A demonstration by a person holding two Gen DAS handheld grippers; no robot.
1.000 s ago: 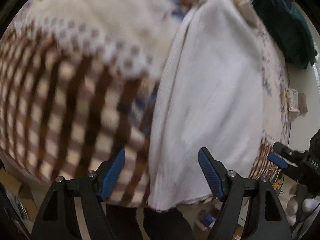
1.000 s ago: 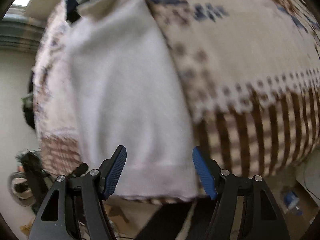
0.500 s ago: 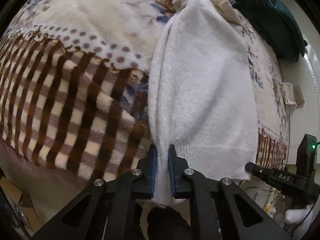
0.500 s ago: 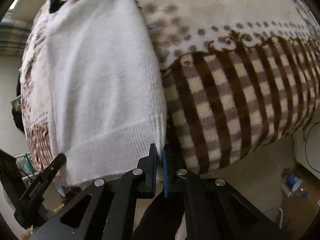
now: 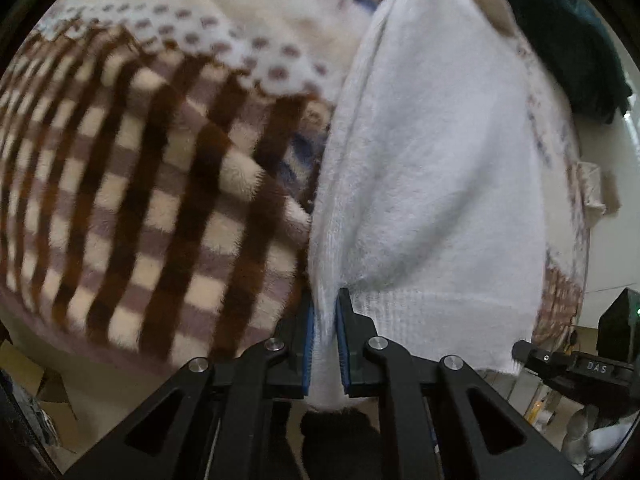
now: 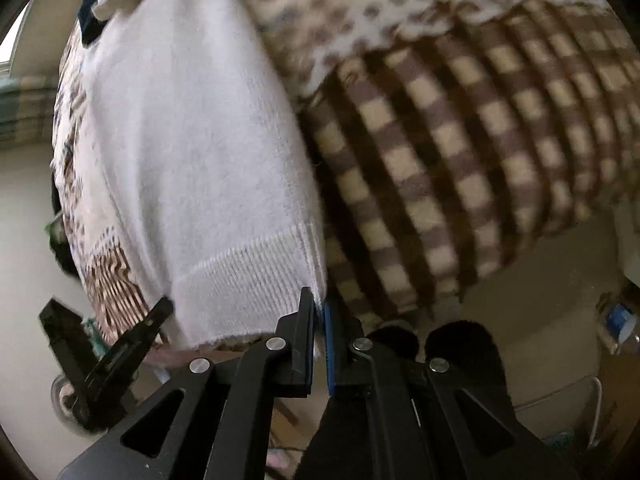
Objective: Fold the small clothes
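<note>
Here, a white knit sweater (image 5: 432, 184) lay spread on a patterned fleece blanket (image 5: 132, 184), each lower corner of its ribbed hem pinched by a claw. The left claw (image 5: 325, 312) was closed on the hem's left corner, fabric bunched between its blue pads and hanging out below them. The right claw (image 6: 319, 312) was clamped narrowly on the opposite corner, though little cloth showed between its pads and blur softened the edge there. Ahead of both claws the sweater ran away toward its collar, where its far end was partly cut off by the lens rim. A dark teal cloth (image 5: 560, 40) lay beyond the sweater, to the right of the left claw, its shape unclear. What lay under the blanket was hidden.
</note>
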